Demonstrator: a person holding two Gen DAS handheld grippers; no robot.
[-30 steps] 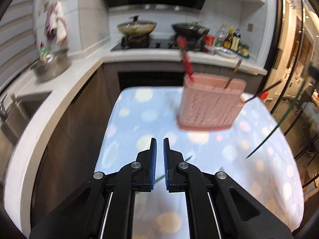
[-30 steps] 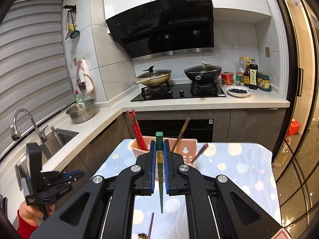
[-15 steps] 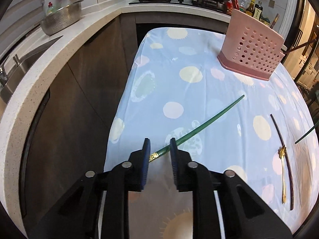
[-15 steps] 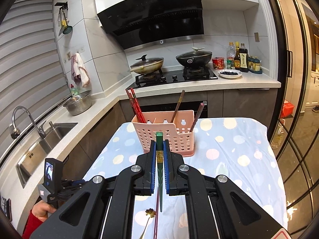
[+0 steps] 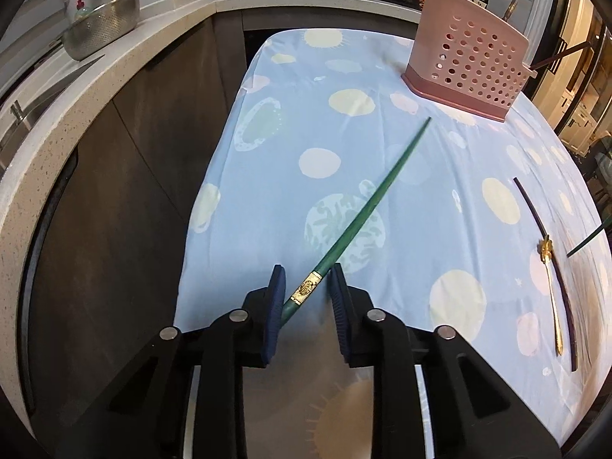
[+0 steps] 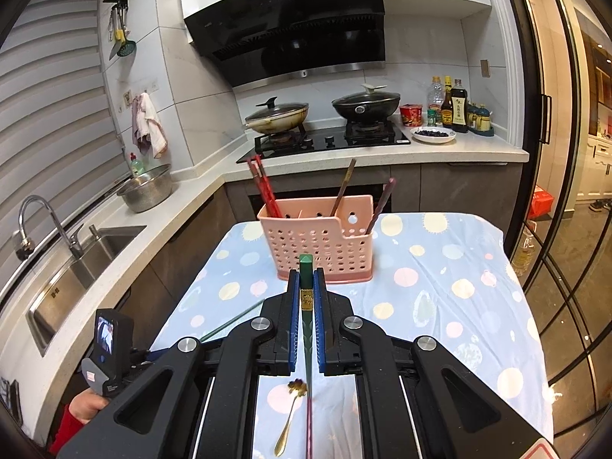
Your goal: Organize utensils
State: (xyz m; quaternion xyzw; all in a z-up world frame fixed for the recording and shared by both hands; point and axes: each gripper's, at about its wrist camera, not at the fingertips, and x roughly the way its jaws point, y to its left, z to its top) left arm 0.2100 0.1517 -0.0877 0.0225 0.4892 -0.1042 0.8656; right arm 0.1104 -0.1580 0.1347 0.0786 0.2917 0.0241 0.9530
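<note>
- Green tapered chopstick lies on the dotted cloth; left gripper, its jaws just narrowing, straddles its gold-banded end, pads apart.
- Right gripper clamps a second green chopstick near the perforated pink holder.

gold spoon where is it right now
The gold spoon lies flat on the dotted tablecloth at the right side of the left wrist view, right beside a dark chopstick, well short of the pink utensil basket.

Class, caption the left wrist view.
Left gripper jaws open around green chopstick lying on dotted tablecloth; pink utensil basket beyond.
</note>
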